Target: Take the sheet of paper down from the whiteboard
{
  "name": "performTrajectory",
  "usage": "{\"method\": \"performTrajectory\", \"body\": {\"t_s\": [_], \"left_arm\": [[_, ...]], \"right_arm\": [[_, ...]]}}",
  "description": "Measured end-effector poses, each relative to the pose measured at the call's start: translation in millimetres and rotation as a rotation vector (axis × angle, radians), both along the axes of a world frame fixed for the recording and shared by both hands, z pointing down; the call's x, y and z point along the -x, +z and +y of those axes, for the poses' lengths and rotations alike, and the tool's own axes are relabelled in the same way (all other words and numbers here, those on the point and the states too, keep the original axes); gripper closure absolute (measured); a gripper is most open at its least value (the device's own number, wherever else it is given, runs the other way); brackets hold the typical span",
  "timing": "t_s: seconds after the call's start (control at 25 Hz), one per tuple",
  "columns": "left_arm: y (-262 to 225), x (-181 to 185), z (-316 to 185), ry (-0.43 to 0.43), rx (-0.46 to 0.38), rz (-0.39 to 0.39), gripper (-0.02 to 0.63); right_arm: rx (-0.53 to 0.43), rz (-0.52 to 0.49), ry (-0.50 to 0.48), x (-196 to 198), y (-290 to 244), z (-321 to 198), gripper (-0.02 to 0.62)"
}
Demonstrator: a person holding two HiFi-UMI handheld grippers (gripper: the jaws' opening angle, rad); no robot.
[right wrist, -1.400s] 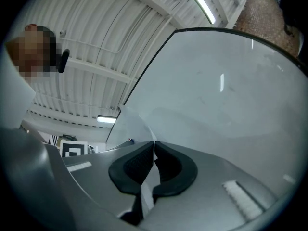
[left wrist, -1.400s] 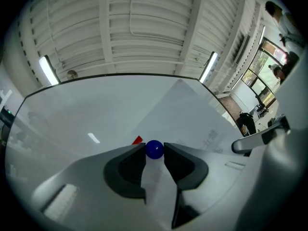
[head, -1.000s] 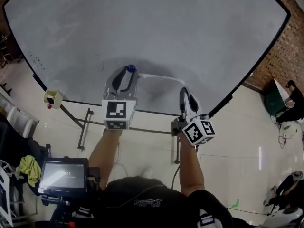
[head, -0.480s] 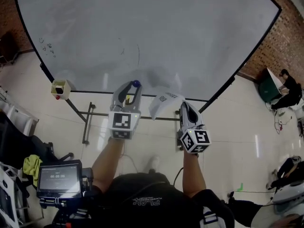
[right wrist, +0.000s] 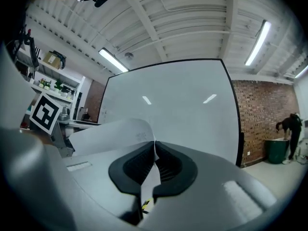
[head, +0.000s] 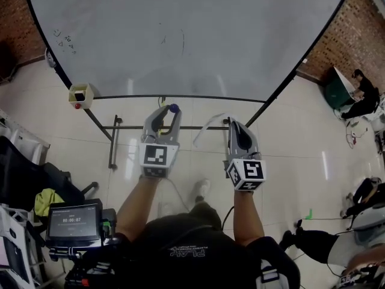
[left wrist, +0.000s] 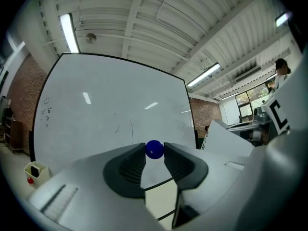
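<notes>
The whiteboard [head: 180, 29] stands ahead with only faint pen marks on it. The white sheet of paper [head: 207, 127] is off the board and hangs curled in the air. My right gripper [head: 231, 123] is shut on its edge. In the right gripper view the paper [right wrist: 115, 131] runs left from the pinched jaws of that gripper [right wrist: 155, 149]. My left gripper [head: 168, 111] is shut on a small blue ball magnet [head: 174, 108]. In the left gripper view this magnet [left wrist: 154, 149] sits between the tips of that gripper [left wrist: 154, 153], and the paper [left wrist: 226, 141] shows to its right.
The whiteboard's metal stand [head: 114, 143] stretches over the tiled floor below my grippers. A small pale box [head: 79, 94] hangs at the board's lower left corner. A screen device [head: 73, 221] is at my left side. A person [head: 361, 89] and a green bin [head: 332, 92] are far right by the brick wall.
Both grippers have drawn back from the whiteboard and sunk lower. The paper has come off the board with the right gripper, and the blue magnet has come away with the left.
</notes>
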State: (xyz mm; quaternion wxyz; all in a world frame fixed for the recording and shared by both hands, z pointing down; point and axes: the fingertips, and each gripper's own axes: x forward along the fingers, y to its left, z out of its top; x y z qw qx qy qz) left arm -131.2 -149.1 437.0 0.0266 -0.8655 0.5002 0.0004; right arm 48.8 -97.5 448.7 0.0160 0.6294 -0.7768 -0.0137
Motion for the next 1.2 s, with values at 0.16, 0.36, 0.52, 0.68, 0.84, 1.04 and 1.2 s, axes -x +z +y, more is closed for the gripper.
{"method": "performTrajectory", "body": {"t_s": [0.16, 0.36, 0.52, 0.68, 0.84, 1.04, 1.2], "left_arm": [[13, -2, 5, 0.013, 0.015, -0.007, 0.485], [16, -1, 8, 0.004, 0.019, -0.007, 0.485], [17, -2, 7, 0.005, 0.020, -0.010, 0.485], [17, -1, 7, 0.006, 0.017, -0.009, 0.485], [21, -2, 6, 0.008, 0.010, 0.012, 0.485], [28, -6, 4, 0.021, -0.019, 0.032, 0.485], [26, -12, 19, 0.025, 0.039, 0.017, 0.485]], "right_arm": [[0.023, 0.006, 0.024, 2, 14, 5, 0.581], [0.036, 0.032, 0.023, 6, 20, 6, 0.581], [0.017, 0.030, 0.021, 10, 14, 5, 0.581], [0.004, 0.045, 0.019, 15, 12, 6, 0.581], [0.002, 0.056, 0.025, 15, 12, 6, 0.583], [0.011, 0.065, 0.033, 13, 16, 7, 0.581], [0.041, 0.079, 0.045, 7, 25, 17, 0.581]]}}
